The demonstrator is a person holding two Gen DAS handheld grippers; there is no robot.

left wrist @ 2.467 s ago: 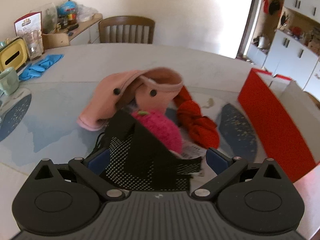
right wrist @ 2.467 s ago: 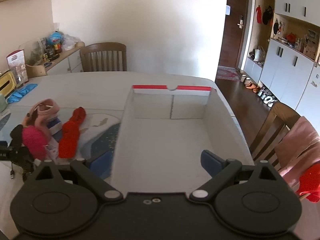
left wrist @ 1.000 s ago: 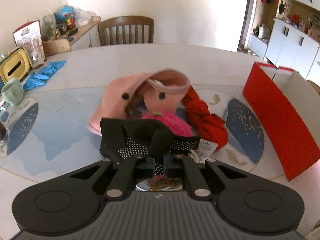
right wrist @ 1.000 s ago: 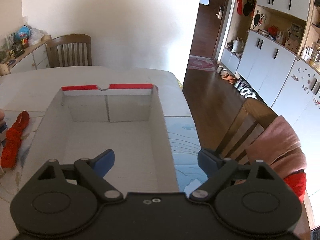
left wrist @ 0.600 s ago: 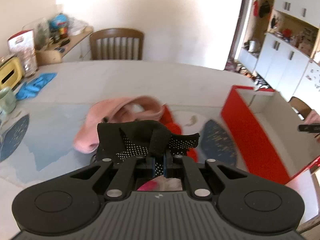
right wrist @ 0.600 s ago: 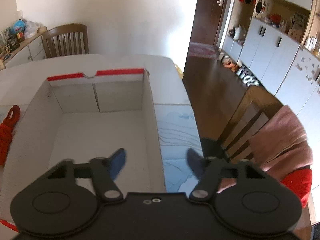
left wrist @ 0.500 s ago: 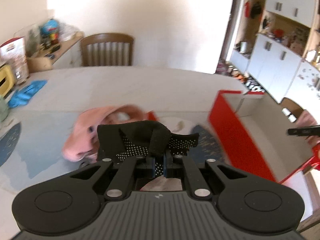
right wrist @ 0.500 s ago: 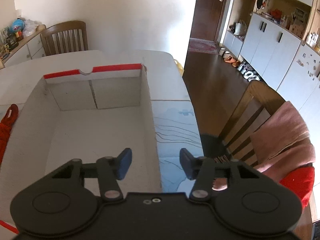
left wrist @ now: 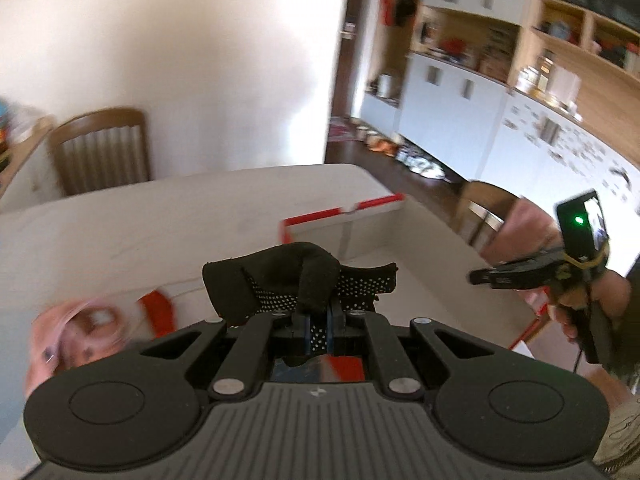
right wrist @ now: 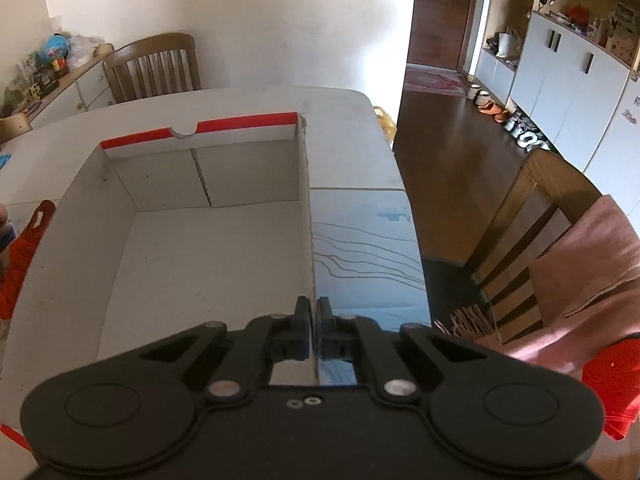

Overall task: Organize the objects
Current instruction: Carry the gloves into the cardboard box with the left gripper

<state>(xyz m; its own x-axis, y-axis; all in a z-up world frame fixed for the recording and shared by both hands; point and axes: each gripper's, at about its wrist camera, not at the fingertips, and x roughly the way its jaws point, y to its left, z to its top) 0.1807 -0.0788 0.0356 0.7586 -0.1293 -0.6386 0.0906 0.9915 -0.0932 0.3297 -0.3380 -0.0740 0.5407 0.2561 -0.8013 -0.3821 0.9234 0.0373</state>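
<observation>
My left gripper [left wrist: 318, 330] is shut on a black glove with white dots [left wrist: 296, 276] and holds it in the air, near the left wall of the open red-and-white box [left wrist: 372, 236]. My right gripper [right wrist: 314, 322] is shut on the right wall of the box [right wrist: 306, 216], near its front corner; it also shows in the left wrist view [left wrist: 500, 276]. The box's inside is bare. A pink cloth [left wrist: 76, 340] and a red knitted piece [left wrist: 160, 308] lie blurred on the table at lower left; the red piece shows left of the box in the right wrist view [right wrist: 20, 256].
The box stands on a white table [right wrist: 340, 136] with a blue placemat [right wrist: 360, 248]. A wooden chair [right wrist: 156, 64] is at the far side. Another chair [right wrist: 532, 216] with a pink towel [right wrist: 588, 280] stands right of the table.
My left gripper closed on the black glove, lifted it off the pile and swung right toward the box. My right gripper moved to the box's right wall and closed on it.
</observation>
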